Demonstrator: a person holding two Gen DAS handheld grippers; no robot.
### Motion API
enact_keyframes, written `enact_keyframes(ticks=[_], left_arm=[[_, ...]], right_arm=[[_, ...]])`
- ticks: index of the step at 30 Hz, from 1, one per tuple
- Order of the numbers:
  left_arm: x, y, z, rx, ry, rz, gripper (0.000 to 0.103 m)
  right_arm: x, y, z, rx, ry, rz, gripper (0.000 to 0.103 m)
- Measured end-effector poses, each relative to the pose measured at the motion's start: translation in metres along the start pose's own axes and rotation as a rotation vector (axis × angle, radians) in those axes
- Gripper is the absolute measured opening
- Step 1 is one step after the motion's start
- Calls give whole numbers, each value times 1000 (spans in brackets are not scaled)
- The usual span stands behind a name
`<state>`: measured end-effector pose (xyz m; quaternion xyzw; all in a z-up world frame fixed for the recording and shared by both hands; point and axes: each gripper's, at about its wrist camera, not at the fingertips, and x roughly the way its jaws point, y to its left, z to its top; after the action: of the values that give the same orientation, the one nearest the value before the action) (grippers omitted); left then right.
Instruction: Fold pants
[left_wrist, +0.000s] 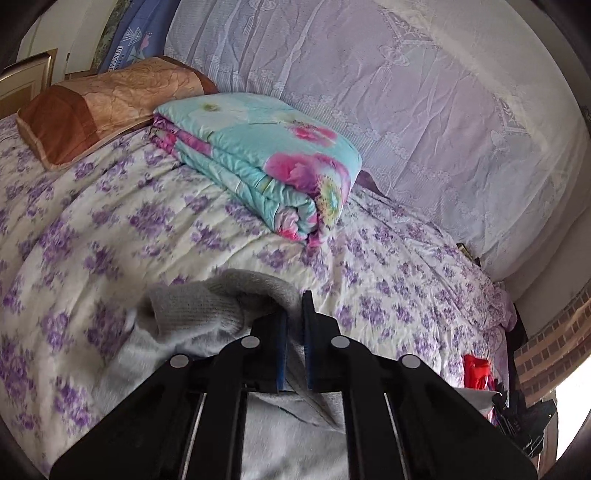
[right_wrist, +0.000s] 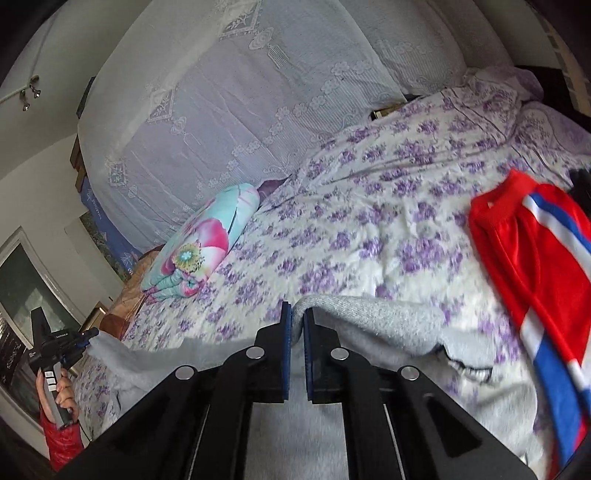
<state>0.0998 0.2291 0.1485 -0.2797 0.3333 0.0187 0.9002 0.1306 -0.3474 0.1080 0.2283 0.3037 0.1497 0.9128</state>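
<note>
Grey knit pants (left_wrist: 221, 306) lie on a bed with a purple-flowered sheet (left_wrist: 110, 221). My left gripper (left_wrist: 294, 306) is shut on a fold of the grey fabric, with a ribbed cuff bunched to its left. My right gripper (right_wrist: 297, 317) is shut on another edge of the same grey pants (right_wrist: 388, 325), which stretch leftward toward the left gripper (right_wrist: 70, 347), seen at the far left in a hand. The cloth hangs slightly lifted between the two grippers.
A folded turquoise-and-pink floral quilt (left_wrist: 266, 155) and a brown pillow (left_wrist: 96, 110) lie further up the bed. A red garment with blue and white stripes (right_wrist: 535, 280) lies to the right of the pants. A lace-covered headboard or wall (left_wrist: 406, 110) runs behind.
</note>
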Motion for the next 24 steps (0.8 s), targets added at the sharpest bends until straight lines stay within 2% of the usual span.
enact_keyframes(ticks=[2, 4, 5, 6, 8, 9, 11, 13, 17, 19, 21, 24], left_arm=[[37, -3, 33, -49, -1, 28, 10], [88, 2, 59, -116, 45, 85, 18], [112, 8, 64, -137, 94, 125, 23], [131, 17, 63, -174, 147, 145, 24], [140, 31, 47, -203, 177, 122, 29], [135, 34, 38, -169, 158, 109, 31], [115, 38, 21, -76, 106, 155, 51], [89, 44, 10, -30, 48, 183, 60], [38, 74, -10, -76, 16, 84, 62], [16, 88, -25, -99, -2, 88, 63], [0, 97, -40, -107, -17, 117, 63], [-20, 109, -60, -122, -17, 117, 63]], right_arm=[[47, -8, 39, 28, 24, -14, 7], [97, -19, 69, 54, 66, -95, 26], [113, -23, 76, 59, 71, -173, 42], [119, -25, 77, 56, 59, -226, 45], [112, -28, 67, 48, 24, -181, 45], [105, -31, 58, 35, 18, -175, 48], [89, -37, 41, 2, 18, -213, 49], [71, -52, 25, 7, 14, -246, 49], [51, -93, 5, 165, 44, -225, 56], [62, -106, 0, 235, 90, -202, 56], [83, -111, -1, 273, 150, -194, 56], [114, -111, -4, 310, 201, -191, 56]])
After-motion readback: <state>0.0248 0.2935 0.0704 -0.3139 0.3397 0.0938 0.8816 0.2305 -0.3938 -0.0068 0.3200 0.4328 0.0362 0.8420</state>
